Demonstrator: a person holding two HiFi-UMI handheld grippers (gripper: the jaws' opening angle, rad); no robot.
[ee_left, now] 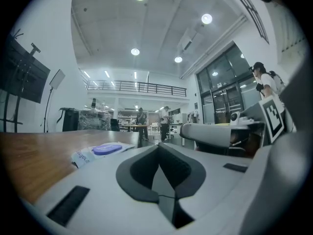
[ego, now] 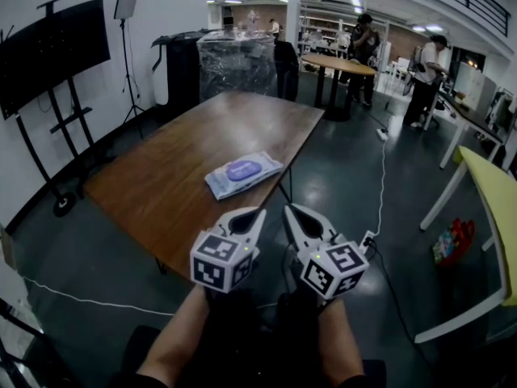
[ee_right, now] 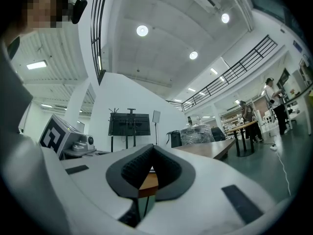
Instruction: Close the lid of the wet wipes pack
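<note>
Wet wipes pack [ego: 222, 183] flat on table [ego: 153, 192], well ahead; left gripper [ego: 258, 212] and right gripper [ego: 289, 209] level, jaws together, empty. Closed tips probably meant for pressing the lid [ego: 244, 169].

A brown wooden table [ego: 153, 176] is seen standing on a dark floor [ego: 347, 168], with its long sides running away from the near edge. One pack [ego: 262, 165] of wipes is laid flat on the worktop, close to the right edge and about midway along it, and is turned askew to that edge. A purple oval lid [ego: 244, 169] is carried on its top face and appears to lie flat.
</note>
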